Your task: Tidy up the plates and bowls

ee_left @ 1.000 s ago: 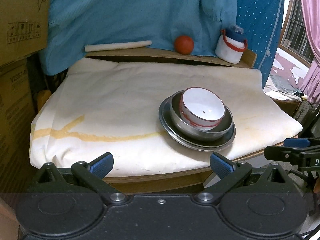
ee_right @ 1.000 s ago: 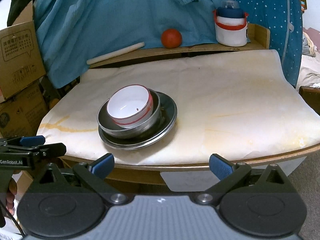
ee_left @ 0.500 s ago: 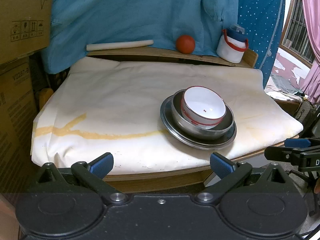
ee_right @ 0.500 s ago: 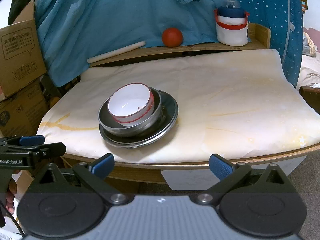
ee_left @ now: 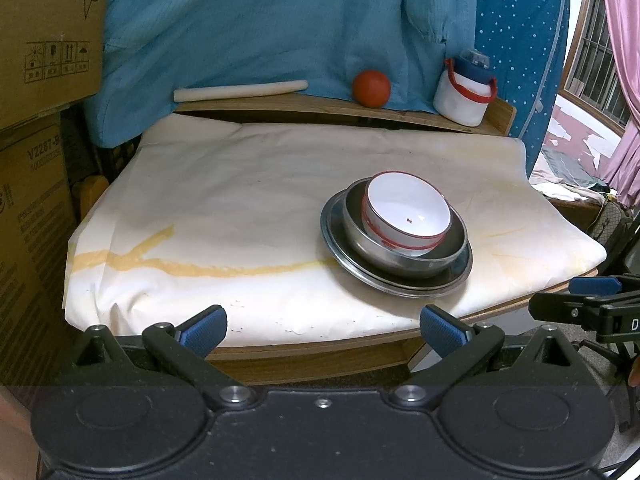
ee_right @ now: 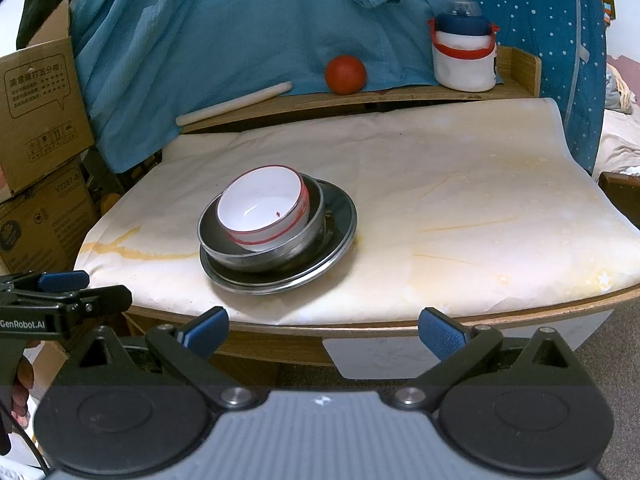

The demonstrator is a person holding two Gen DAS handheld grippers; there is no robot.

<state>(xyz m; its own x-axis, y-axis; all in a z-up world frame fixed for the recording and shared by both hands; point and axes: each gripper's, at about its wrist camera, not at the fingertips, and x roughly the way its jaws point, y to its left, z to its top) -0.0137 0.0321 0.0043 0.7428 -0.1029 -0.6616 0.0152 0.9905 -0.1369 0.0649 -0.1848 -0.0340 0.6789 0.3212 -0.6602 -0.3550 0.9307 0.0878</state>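
A white bowl with a red rim [ee_left: 406, 210] [ee_right: 264, 205] sits tilted inside a steel bowl [ee_left: 404, 258] [ee_right: 256, 258], which rests on a steel plate [ee_left: 400, 282] [ee_right: 340, 216]. The stack stands on the cloth-covered table [ee_left: 240, 208] [ee_right: 460, 200]. My left gripper [ee_left: 322, 326] hangs open below the table's front edge, left of the stack. My right gripper [ee_right: 322, 326] is open too, off the front edge and right of the stack. Neither holds anything. Each gripper shows at the edge of the other's view.
On the wooden ledge at the back lie a white roll [ee_left: 240, 90], a red ball [ee_left: 371, 89] and a white jar with a blue lid [ee_left: 466, 90]. Blue cloth hangs behind. Cardboard boxes [ee_left: 44, 40] stack up on the left.
Both grippers have drawn back slightly from the table, so the stack looks a little farther off. The bowls and plate have not moved.
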